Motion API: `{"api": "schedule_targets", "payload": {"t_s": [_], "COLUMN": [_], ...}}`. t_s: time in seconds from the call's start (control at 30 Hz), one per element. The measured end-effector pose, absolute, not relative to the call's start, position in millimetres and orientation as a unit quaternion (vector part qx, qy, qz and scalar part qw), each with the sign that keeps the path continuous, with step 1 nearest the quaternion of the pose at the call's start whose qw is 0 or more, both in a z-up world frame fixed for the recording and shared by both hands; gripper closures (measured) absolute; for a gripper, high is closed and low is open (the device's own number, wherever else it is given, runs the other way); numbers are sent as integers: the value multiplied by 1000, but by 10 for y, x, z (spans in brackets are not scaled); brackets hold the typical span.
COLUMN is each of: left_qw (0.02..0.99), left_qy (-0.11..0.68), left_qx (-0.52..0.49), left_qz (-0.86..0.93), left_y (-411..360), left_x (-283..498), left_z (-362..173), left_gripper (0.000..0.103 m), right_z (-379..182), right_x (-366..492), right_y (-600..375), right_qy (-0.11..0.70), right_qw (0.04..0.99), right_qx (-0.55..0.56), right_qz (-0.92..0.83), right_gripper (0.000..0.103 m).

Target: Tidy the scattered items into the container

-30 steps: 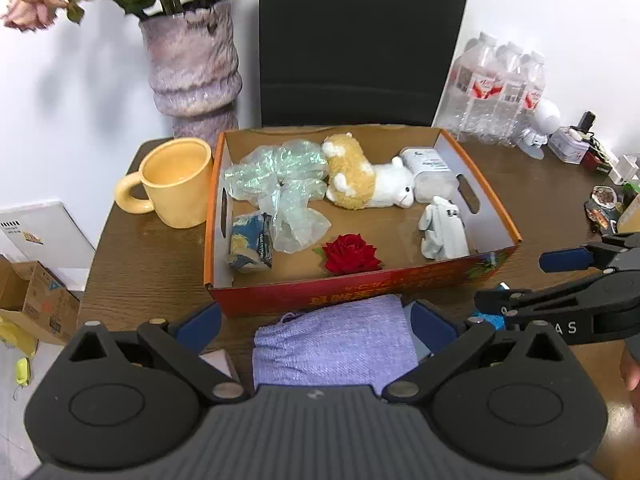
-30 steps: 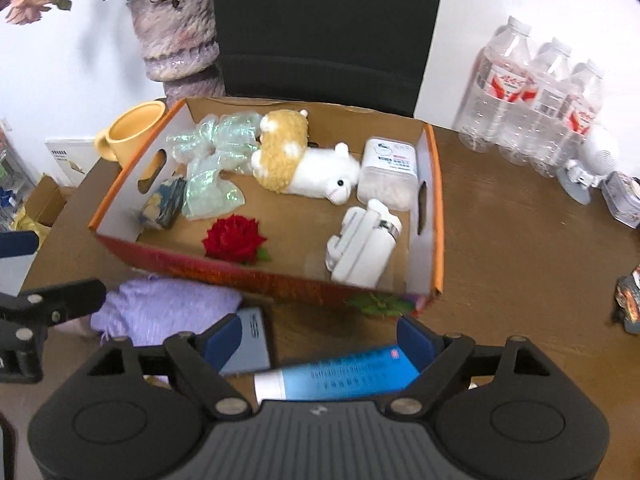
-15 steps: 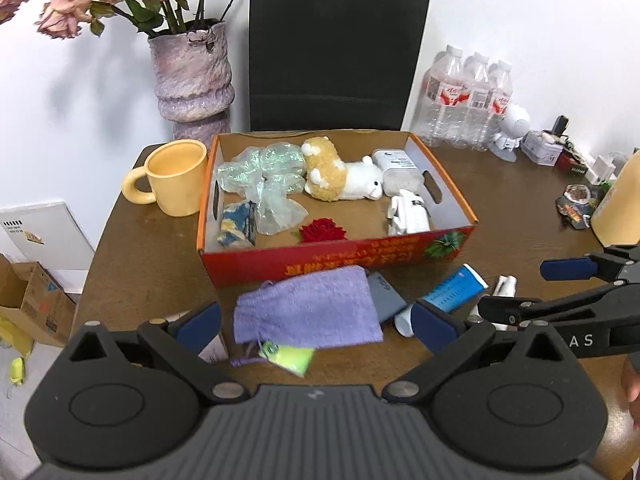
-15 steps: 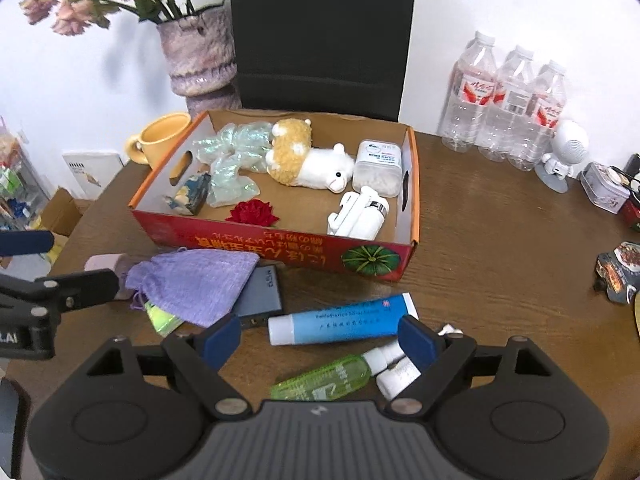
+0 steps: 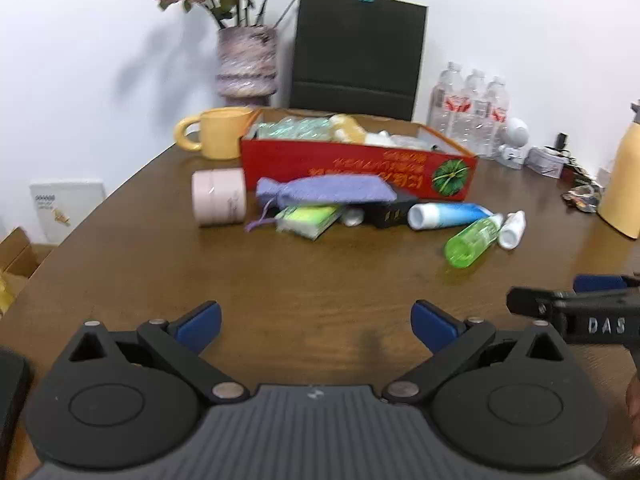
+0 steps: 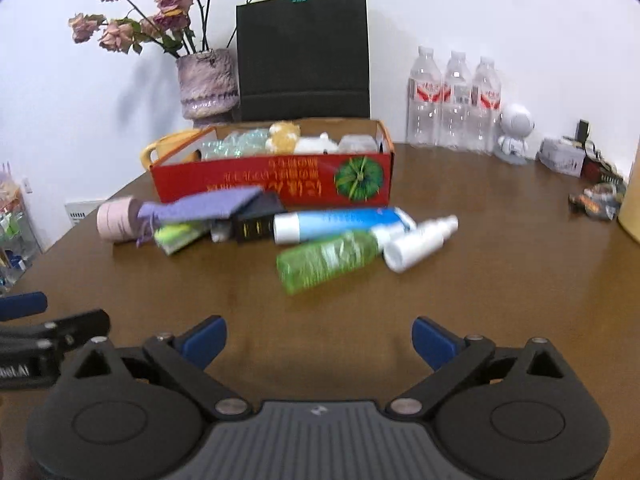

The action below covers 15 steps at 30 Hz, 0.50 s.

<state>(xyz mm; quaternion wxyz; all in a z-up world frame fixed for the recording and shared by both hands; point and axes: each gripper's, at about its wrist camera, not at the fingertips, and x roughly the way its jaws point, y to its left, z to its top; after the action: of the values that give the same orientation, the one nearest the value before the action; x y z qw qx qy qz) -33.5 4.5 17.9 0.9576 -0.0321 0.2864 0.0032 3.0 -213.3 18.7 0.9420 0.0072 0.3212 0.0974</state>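
On the brown wooden table [image 6: 500,264] stands one red cardboard box [image 6: 280,184], the container, with its long printed side facing the grippers. Over its rim show a crinkled clear wrapper [image 6: 236,146], one plush toy in yellow and white [image 6: 296,142] and one pale plastic tub [image 6: 358,144].

Eight loose items lie in a row just in front of the box. From the left: one pink round jar [image 5: 219,202] on its side, one lilac drawstring pouch [image 5: 324,192] resting on top of one green packet [image 5: 310,218] and one black charger block [image 6: 258,224], a small white thing half hidden between packet and block that I cannot identify, one blue-and-white tube [image 6: 340,222], one green bottle [image 6: 326,258] on its side, and one white spray bottle [image 6: 420,240] touching it.

Behind the box there are one yellow mug [image 5: 218,132], one vase of pink roses [image 6: 206,84], one black paper bag [image 6: 302,54], three water bottles [image 6: 454,104] and one white robot figure [image 6: 516,134].

The left gripper [image 5: 316,322] hangs over bare table well short of the items, fingers spread wide, nothing between them. The right gripper [image 6: 320,340], just beside it, has just been opening and also stands spread and empty.
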Motion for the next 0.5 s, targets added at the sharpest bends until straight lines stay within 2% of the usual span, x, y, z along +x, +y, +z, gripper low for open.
{"api": "schedule_targets", "payload": {"t_s": [0.2,0.5], "left_qw": [955,945], "left_qy": [296,327], "left_qx": [-5,17], "left_qz": [16,10], "left_y": [2,-71], "left_x": [-302,-70], "left_z": [49,-71], "left_gripper": [0,0], "right_z": [-65,-144], "right_x": [6,70], "right_y": [-2144,-2077], "right_qy": [345,342], "right_qw": [935,937], "right_qx": [17,-13], "right_qz": [86,71], "right_gripper": [3,0]}}
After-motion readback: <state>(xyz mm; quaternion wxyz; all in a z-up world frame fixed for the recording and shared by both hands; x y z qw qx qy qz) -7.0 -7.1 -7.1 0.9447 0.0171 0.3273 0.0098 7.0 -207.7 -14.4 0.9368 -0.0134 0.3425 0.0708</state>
